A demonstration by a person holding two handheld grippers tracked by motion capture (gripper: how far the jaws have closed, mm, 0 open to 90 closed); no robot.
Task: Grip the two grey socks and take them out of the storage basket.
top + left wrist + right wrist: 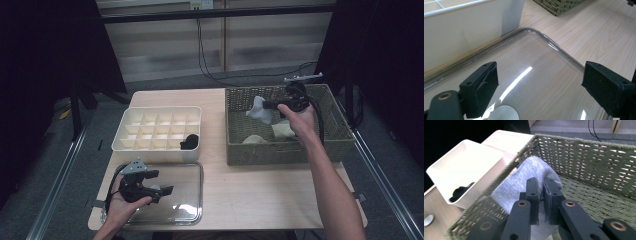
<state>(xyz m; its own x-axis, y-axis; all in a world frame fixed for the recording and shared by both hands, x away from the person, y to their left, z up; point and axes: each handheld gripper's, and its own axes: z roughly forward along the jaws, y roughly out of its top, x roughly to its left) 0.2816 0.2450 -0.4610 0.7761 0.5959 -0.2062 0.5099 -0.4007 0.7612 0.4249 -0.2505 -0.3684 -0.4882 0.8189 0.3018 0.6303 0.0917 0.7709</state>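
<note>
Inside the woven basket (340, 145), my right gripper (269, 105) is shut on a light grey sock (259, 109), lifted above the basket floor. In the right gripper view the jaws pinch the grey sock (524, 182) with cloth squeezed between the pads, near the basket wall (584, 155). Two pale socks (282, 131) lie on the basket floor. A black sock (190, 142) sits in a front right cell of the white divided box (125, 145). My left gripper (162, 182) hovers open over the clear lid (192, 210); its jaws stand wide apart over the clear lid (554, 75).
The white box (461, 32) stands just behind the clear lid. Bare wooden table (260, 190) lies in front of the basket. A small round metal piece (504, 113) shows under the left gripper. Black cables (210, 70) hang behind the table.
</note>
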